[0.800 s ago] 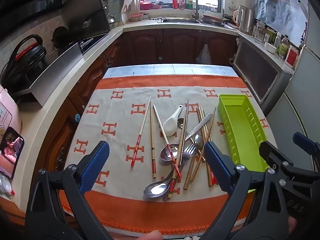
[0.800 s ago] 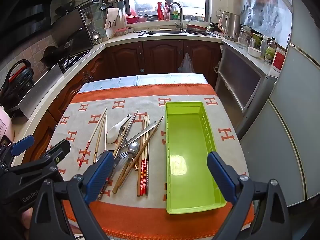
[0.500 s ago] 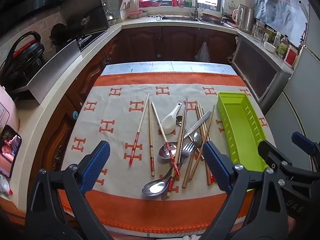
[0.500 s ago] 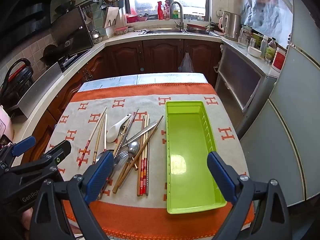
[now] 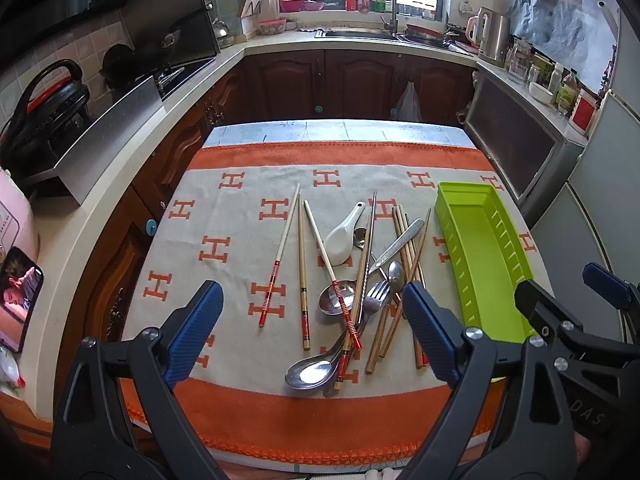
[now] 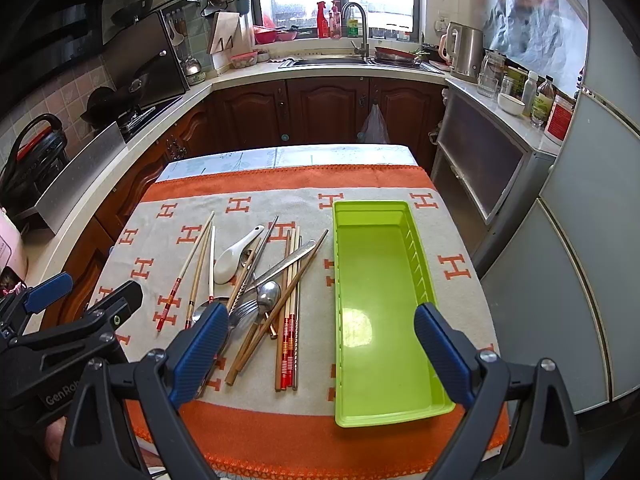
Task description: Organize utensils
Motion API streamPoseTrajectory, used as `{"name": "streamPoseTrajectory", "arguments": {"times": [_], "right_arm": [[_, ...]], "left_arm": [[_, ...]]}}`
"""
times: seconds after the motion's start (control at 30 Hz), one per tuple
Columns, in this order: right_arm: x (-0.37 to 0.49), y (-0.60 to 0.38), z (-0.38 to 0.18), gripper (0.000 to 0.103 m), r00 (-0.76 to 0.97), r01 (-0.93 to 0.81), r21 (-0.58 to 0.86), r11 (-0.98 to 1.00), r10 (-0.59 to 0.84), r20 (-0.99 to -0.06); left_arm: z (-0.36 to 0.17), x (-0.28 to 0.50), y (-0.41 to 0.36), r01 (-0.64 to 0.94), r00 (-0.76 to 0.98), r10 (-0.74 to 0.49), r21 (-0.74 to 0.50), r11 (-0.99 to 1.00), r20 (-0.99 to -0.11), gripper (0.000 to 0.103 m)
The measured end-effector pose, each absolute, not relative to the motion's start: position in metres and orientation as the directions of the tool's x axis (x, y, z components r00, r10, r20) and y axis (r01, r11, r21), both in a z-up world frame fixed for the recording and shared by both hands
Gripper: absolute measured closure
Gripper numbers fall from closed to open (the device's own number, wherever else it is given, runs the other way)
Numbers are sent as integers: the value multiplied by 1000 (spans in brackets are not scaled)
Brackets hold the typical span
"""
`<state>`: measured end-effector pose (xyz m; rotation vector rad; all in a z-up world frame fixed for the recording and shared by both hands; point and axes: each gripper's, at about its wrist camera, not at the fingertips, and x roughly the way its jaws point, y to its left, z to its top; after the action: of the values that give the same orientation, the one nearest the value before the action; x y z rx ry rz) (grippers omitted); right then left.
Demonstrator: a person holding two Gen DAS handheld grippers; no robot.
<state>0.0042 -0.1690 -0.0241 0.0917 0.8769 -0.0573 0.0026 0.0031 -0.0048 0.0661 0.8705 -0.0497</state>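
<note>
A heap of utensils lies mid-cloth: a white ceramic spoon (image 5: pixel 341 237) (image 6: pixel 232 256), a large metal spoon (image 5: pixel 310 372), a fork (image 5: pixel 375 294), a table knife (image 5: pixel 400 240) and several wooden chopsticks (image 5: pixel 302 272) (image 6: pixel 290 308), some red-banded. A lime green tray (image 5: pixel 478 264) (image 6: pixel 378 292) stands empty to their right. My left gripper (image 5: pixel 312 332) hangs open above the near end of the heap. My right gripper (image 6: pixel 320 352) is open over the tray's near left corner. Neither holds anything.
The table carries an orange and beige cloth (image 5: pixel 240 240) with H marks. Kitchen counters (image 5: pixel 120 152) ring it on the left and back, with a sink (image 6: pixel 332 60) at the far end. A grey cabinet (image 6: pixel 480 168) and fridge stand close on the right.
The left wrist view has shifted slightly, with the table sitting a little higher in it. The right gripper has barely moved. Both stay open.
</note>
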Motion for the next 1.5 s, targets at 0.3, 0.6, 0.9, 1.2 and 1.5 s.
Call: {"name": "streamPoseTrajectory", "arguments": {"times": [0.3, 0.6, 0.9, 1.2, 1.5], "right_arm": [[5, -167, -25, 8, 637, 87, 55, 995, -13, -770], [5, -165, -25, 8, 636, 88, 54, 995, -14, -771], [8, -157, -36, 8, 633, 88, 52, 995, -16, -774], [4, -163, -25, 8, 638, 85, 50, 995, -16, -770], [5, -164, -25, 8, 631, 77, 57, 995, -4, -776]], "left_arm": [[-6, 2, 3, 68, 645, -12, 42, 997, -764, 13], [-7, 2, 6, 65, 644, -8, 43, 997, -765, 13], [-8, 2, 5, 64, 641, -5, 47, 997, -767, 13], [-6, 0, 10, 60, 639, -4, 44, 997, -769, 13], [-9, 4, 7, 54, 629, -4, 38, 998, -778, 13]]}}
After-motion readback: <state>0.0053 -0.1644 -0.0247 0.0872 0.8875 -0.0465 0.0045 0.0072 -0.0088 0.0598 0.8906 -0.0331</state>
